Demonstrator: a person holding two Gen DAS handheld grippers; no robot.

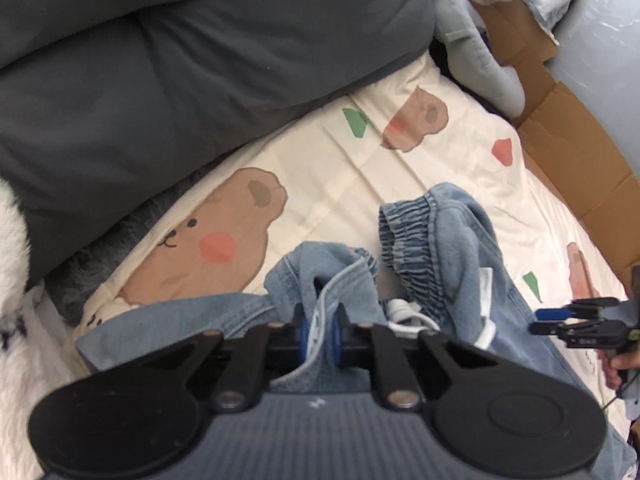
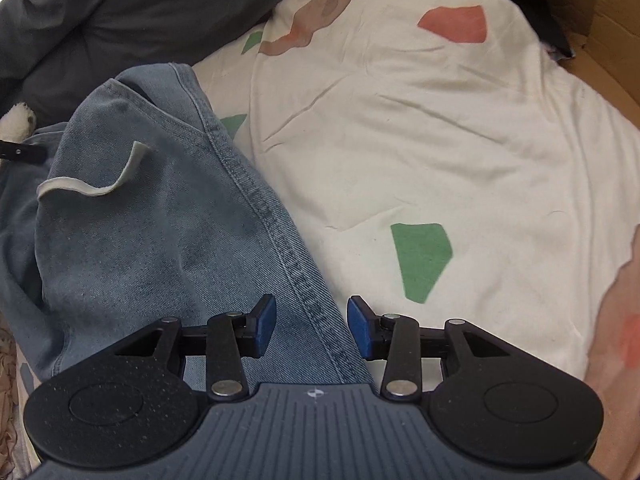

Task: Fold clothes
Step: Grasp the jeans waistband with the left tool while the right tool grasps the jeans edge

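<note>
Left wrist view: left gripper (image 1: 320, 334) is pinching a fold of the denim pants (image 1: 452, 264), blue pads (image 1: 304, 334) pressed against the fabric from both sides near the waist area. The pants lie crumpled on the cream bear-print sheet (image 1: 320, 168), elastic waistband (image 1: 404, 240) bunched up just right of the grip, a white drawstring (image 1: 404, 312) looped beside the pads. A white label strip (image 1: 486, 308) hangs off the inside of the pants. Dark grey duvet (image 1: 180, 60) fills the upper left, touching the sheet edge. A grey plush toy (image 1: 476, 52) sits at the top right against a cardboard box (image 1: 560, 128). The right gripper (image 1: 548, 320) shows at the right edge, jaws parted, held by a hand (image 1: 618, 364) near the pants edge; blurred, so contact with the denim cannot be told.

Right wrist view: right gripper (image 2: 311, 326) has its jaws spread, blue pads (image 2: 266, 326) apart with the stitched side seam (image 2: 280, 232) of the denim pants (image 2: 160, 220) running between them, pads not pressing the cloth. Pants cover the left half, bear-print sheet (image 2: 440, 140) the right. White label strip (image 2: 96, 188) curls on the denim. Duvet (image 2: 120, 12) at upper left, cardboard box (image 2: 608, 40) at the right edge. A bit of the left gripper (image 2: 20, 152) pokes in at the left edge.
</note>
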